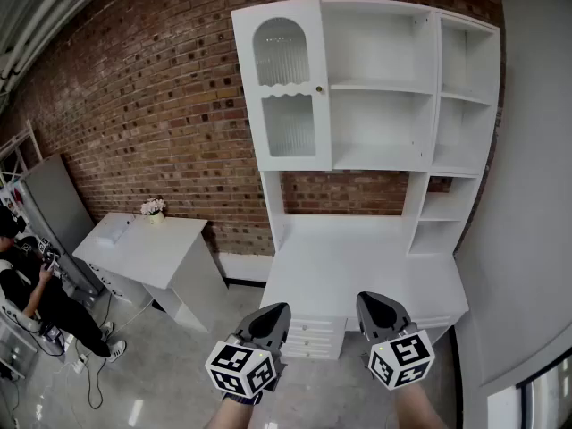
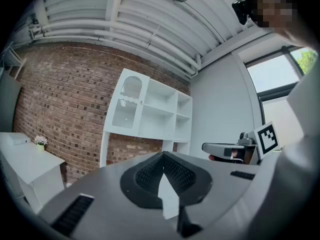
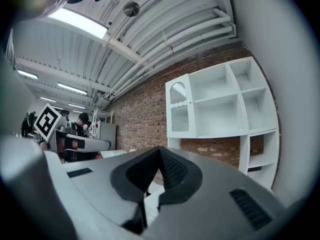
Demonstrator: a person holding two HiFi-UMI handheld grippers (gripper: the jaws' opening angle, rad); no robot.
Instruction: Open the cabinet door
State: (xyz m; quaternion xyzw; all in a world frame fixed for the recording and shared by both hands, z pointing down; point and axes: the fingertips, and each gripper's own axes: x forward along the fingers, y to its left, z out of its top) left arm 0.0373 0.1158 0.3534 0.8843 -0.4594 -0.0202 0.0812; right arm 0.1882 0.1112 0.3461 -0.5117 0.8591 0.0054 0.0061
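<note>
The white cabinet (image 1: 375, 132) stands against the brick wall, with its door (image 1: 288, 88) at the upper left. The door has ribbed glass panes and a small knob (image 1: 319, 88) on its right edge, and it is closed flat. It also shows far off in the left gripper view as the door (image 2: 127, 101) and in the right gripper view as the door (image 3: 180, 109). My left gripper (image 1: 279, 311) and right gripper (image 1: 368, 300) hang side by side low in the head view, well short of the cabinet. Both are shut with nothing in them, as seen at the left gripper (image 2: 163, 156) and the right gripper (image 3: 159, 150).
The cabinet's desk top (image 1: 357, 262) and small drawers (image 1: 308, 333) lie just beyond the grippers. A white side table (image 1: 147, 248) with a flower pot (image 1: 154, 208) stands to the left. A person (image 1: 27, 284) sits at the far left. A grey wall (image 1: 527, 239) bounds the right.
</note>
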